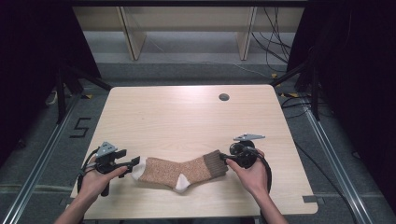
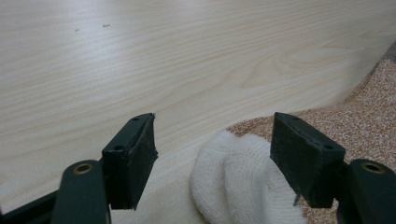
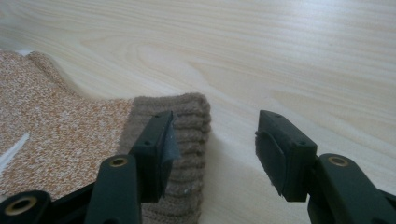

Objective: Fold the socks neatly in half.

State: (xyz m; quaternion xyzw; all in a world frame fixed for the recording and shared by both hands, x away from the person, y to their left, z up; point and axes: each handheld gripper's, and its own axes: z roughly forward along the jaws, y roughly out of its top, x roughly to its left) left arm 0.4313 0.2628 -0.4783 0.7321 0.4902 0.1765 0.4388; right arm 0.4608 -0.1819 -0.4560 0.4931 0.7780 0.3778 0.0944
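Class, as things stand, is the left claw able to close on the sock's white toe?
Probably yes: the left claw stands open with the white toe of the sock between its jaws, nothing blocking.

Sock [image 1: 180,171] flat on table [image 1: 187,116], near edge, between left gripper [image 1: 135,163] and right gripper [image 1: 223,157].

You face a pale wood table [image 1: 187,112] with a round grommet hole [image 1: 224,97], standing on grey floor [image 1: 196,70]. Beyond it stand wooden shelf legs [image 1: 133,39], loose cables [image 1: 275,44], and dark curtains [image 1: 28,56] flanking both sides.
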